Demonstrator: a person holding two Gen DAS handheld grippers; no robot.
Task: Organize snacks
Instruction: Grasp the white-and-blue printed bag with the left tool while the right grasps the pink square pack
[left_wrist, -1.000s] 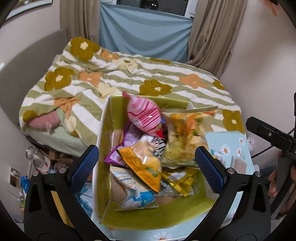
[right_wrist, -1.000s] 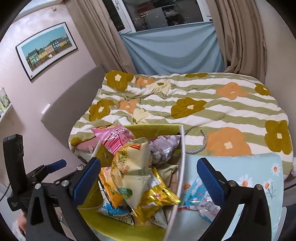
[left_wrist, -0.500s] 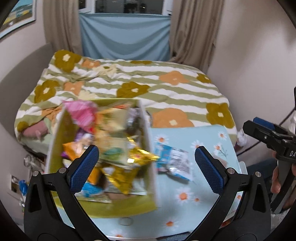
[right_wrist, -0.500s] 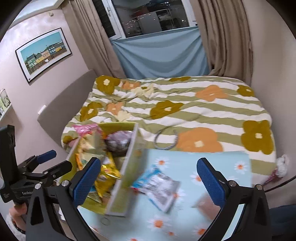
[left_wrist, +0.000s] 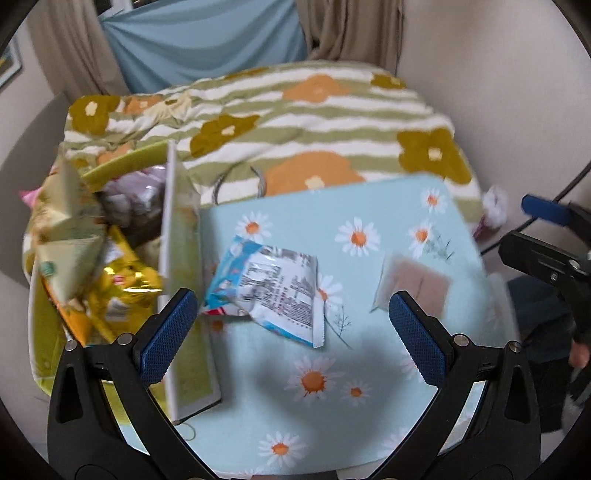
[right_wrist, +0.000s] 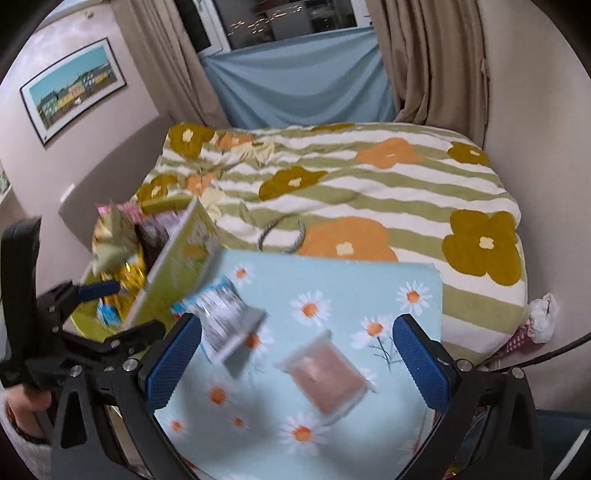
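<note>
A green box (left_wrist: 183, 258) (right_wrist: 173, 269) full of snack bags stands at the left of the daisy-print table (left_wrist: 332, 387) (right_wrist: 332, 295). A blue-and-white snack packet (left_wrist: 273, 284) (right_wrist: 225, 321) lies flat just right of the box. A clear pouch with brown contents (left_wrist: 413, 288) (right_wrist: 325, 373) lies further right. My left gripper (left_wrist: 291, 336) hovers open over the near table, with the blue-and-white packet just beyond its fingers. My right gripper (right_wrist: 299, 362) is open above the pouch. Nothing is held.
A bed with a striped, flower-print quilt (left_wrist: 295, 122) (right_wrist: 351, 184) borders the table's far side. A bracelet-like ring (left_wrist: 240, 184) (right_wrist: 280, 232) lies on the quilt. Walls close in at right. The right gripper (left_wrist: 546, 251) shows in the left view, the left gripper (right_wrist: 74, 325) in the right view.
Both views have swung right, from the box to the table surface. The blue-and-white packet and brown pouch have come between the fingers. Both grippers stay open.
</note>
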